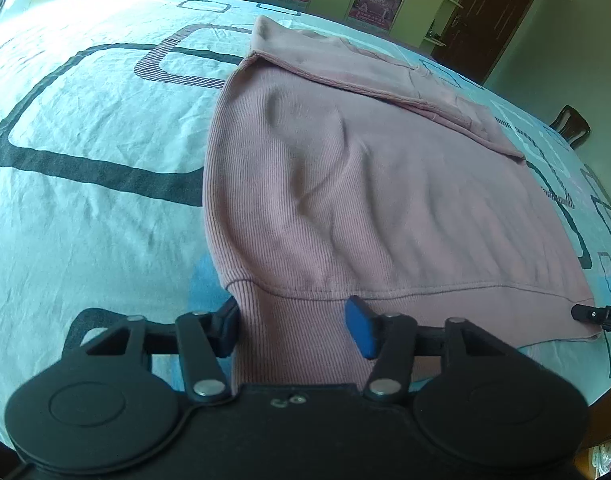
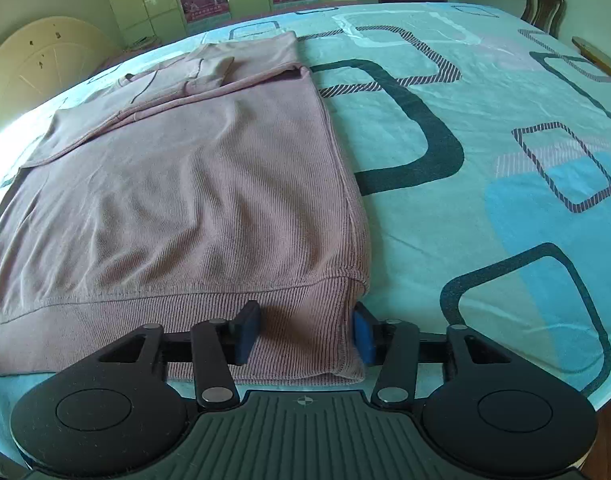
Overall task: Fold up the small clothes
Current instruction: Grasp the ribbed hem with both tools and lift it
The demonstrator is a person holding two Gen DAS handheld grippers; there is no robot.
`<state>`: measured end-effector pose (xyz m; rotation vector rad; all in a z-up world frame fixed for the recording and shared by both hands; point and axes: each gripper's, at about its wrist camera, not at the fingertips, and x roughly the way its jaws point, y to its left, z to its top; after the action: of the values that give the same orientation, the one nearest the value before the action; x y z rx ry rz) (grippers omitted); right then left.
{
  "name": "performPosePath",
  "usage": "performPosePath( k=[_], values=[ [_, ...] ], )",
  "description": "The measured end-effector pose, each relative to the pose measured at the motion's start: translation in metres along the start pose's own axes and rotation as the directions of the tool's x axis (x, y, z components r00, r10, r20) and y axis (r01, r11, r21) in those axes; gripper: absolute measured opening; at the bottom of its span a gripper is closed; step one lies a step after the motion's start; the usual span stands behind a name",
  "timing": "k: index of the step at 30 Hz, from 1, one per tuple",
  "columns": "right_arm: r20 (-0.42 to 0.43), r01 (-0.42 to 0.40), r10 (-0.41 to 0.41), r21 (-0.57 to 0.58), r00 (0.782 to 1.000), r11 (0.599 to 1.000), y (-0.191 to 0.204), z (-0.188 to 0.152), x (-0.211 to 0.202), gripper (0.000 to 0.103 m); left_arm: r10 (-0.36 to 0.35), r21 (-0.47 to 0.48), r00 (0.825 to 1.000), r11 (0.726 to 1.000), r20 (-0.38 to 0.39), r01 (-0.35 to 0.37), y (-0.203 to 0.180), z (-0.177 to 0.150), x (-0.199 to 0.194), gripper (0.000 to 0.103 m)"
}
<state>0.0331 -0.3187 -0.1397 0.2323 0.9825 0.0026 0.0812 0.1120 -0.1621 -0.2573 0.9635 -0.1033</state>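
both tongs, left tongs [image 1: 295, 330] and right tongs [image 2: 303, 334], gape wide astride the ribbed hem of the pink sweater [image 2: 193, 184] flat on the patterned desk [image 2: 485, 128]; pinch both corners evenly before lifting.

Letters "DA" on black object [image 1: 603, 315] at right edge; rest cut off.

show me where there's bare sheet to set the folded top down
Bare sheet lies right of the pink sweater, and left of it in the left wrist view. The near hem is crowded by both grippers.
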Motion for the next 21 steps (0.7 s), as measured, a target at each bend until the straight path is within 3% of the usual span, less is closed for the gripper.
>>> performPosePath(
  k=[3, 4, 6, 14, 17, 21],
  values=[
    [-0.021, -0.043, 0.043, 0.018, 0.999, 0.999, 0.0, 0.006, 0.001, 0.015, -0.028, -0.039, 1.0, 0.999, -0.014, 0.027, 0.007, 0.006, 0.001, 0.022],
    [-0.026, -0.05, 0.05, 0.017, 0.998, 0.999, 0.001, 0.007, 0.002, 0.013, -0.038, -0.056, 0.999, 0.998, -0.015, 0.037, 0.01, 0.008, 0.001, 0.014],
    [-0.026, -0.055, 0.055, 0.005, 0.998, 0.998, 0.003, 0.01, 0.001, 0.011, -0.062, -0.085, 0.998, 0.995, -0.014, 0.061, 0.016, 0.012, 0.0, 0.01],
    [0.059, -0.143, 0.14, 0.035, 0.988, 0.989, 0.007, 0.047, -0.019, 0.011, -0.122, -0.068, 0.985, 0.989, 0.12, 0.13, 0.005, 0.047, -0.021, 0.008],
    [0.113, -0.166, 0.161, 0.038, 0.98, 0.985, 0.01, 0.075, -0.023, 0.011, -0.172, -0.058, 0.963, 0.98, 0.207, 0.188, -0.001, 0.077, -0.023, 0.008],
    [0.176, -0.179, 0.171, 0.03, 0.969, 0.983, 0.016, 0.119, -0.016, 0.011, -0.198, -0.075, 0.944, 0.972, 0.265, 0.225, -0.008, 0.121, -0.008, 0.008]
  ],
)
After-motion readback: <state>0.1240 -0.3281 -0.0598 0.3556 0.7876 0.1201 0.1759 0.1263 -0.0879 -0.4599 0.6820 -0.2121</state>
